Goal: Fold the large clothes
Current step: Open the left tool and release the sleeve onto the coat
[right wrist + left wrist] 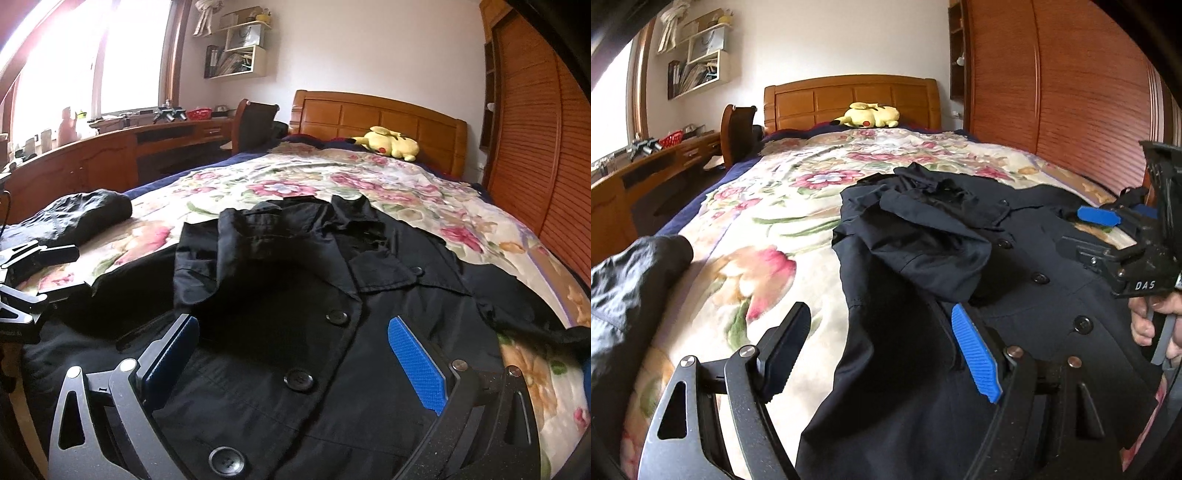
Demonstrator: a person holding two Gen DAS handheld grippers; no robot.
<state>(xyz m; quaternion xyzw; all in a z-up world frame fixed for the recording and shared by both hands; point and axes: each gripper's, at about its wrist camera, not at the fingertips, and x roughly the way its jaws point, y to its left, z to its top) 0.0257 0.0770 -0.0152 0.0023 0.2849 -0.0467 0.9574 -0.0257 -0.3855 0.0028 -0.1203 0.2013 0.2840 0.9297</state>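
A dark navy coat [923, 266] with large black buttons lies face up on the floral bedspread [775, 206]. One sleeve is folded across its chest [258, 240]. My left gripper [882, 354] is open over the coat's left edge, its blue pad above the cloth and its black pad above the bedspread, with nothing gripped. My right gripper [295, 362] is open just above the buttoned front [336, 317], holding nothing. In the left wrist view the right gripper [1082, 230] is at the coat's far right side, with a hand [1145, 325] on its handle. The left gripper [62, 271] shows at the left edge of the right wrist view.
Another dark garment [81, 214] lies bunched on the bed's left side. A yellow plush toy [868, 116] rests by the wooden headboard [849, 96]. A wooden wardrobe [1052, 92] lines the right side. A desk [110, 155] and a chair [255, 122] stand on the left.
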